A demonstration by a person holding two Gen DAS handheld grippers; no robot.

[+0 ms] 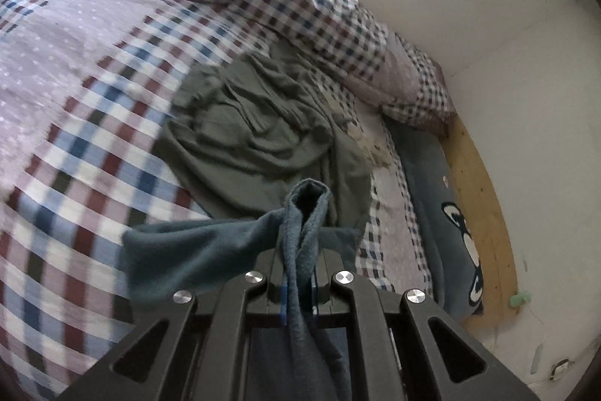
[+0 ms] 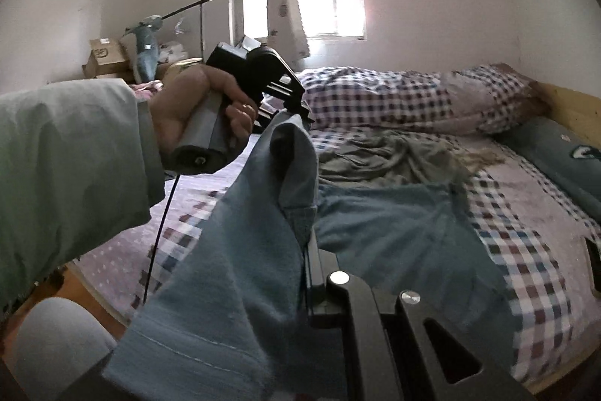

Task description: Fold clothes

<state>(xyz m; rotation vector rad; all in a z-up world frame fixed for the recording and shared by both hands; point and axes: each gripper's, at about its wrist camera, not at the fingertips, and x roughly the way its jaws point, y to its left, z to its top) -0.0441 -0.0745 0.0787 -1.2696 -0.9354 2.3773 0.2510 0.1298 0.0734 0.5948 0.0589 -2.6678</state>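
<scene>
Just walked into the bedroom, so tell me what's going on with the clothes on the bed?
A person is folding laundry with a handheld gripper in each hand. Both the left gripper and the right gripper have their jaws shut on a blue garment, lifting part of it above the checked bedspread. A crumpled grey-green garment lies further up the bed, not yet handled.

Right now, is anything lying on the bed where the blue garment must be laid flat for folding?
Yes. A crumpled grey-green garment lies on the checked bedspread just beyond the blue garment, which both grippers hold up. Nearer bedspread looks free; the grey-green piece may crowd the far side.
</scene>
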